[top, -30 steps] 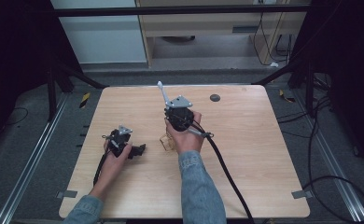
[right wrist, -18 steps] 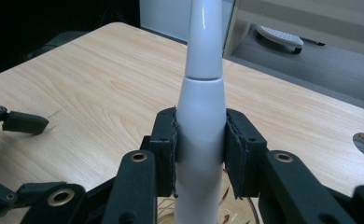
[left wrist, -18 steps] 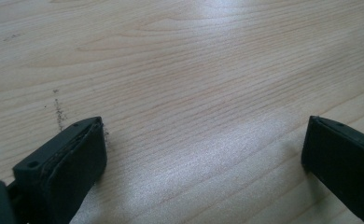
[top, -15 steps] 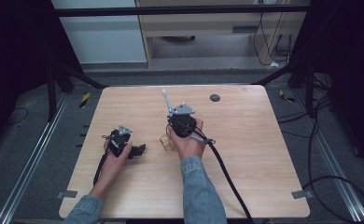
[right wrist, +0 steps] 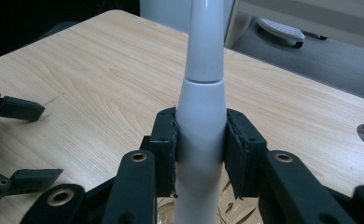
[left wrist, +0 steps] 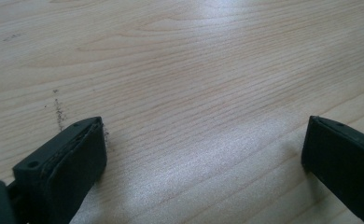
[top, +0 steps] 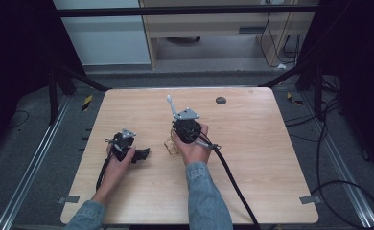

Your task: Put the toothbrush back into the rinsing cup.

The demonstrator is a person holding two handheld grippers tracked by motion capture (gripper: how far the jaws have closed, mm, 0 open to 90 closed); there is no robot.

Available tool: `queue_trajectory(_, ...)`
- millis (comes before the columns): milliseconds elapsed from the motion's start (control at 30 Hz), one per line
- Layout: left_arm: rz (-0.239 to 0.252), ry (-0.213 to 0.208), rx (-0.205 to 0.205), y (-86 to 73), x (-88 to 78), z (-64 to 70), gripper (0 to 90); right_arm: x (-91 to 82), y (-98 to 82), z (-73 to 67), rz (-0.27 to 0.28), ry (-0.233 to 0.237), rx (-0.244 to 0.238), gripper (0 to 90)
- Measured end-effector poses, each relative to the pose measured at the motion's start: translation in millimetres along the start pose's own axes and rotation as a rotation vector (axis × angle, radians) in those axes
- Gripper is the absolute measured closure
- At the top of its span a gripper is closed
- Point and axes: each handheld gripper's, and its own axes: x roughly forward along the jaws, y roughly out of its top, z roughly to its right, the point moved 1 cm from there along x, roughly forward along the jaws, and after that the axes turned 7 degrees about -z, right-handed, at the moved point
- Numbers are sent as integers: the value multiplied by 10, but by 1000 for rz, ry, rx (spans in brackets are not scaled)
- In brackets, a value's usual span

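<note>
R gripper (right wrist: 201, 140) pinches white toothbrush handle (right wrist: 201, 116) upright, center frame, over a clear glass (top: 170, 145) mid-table. L gripper (left wrist: 203, 154) spread, resting lower left. Step: prob. lifting or seating it; next needs steady vertical move.
</note>
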Motion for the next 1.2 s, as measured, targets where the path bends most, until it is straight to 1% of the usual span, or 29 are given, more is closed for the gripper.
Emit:
queue_trajectory(200,2,-1,-4,0,2,3,0,12,-18,-4,-6,-2,-10,667)
queue_trajectory(1200,2,-3,-3,1,3,1,0,36,-29,-32,-25,3,-20,666)
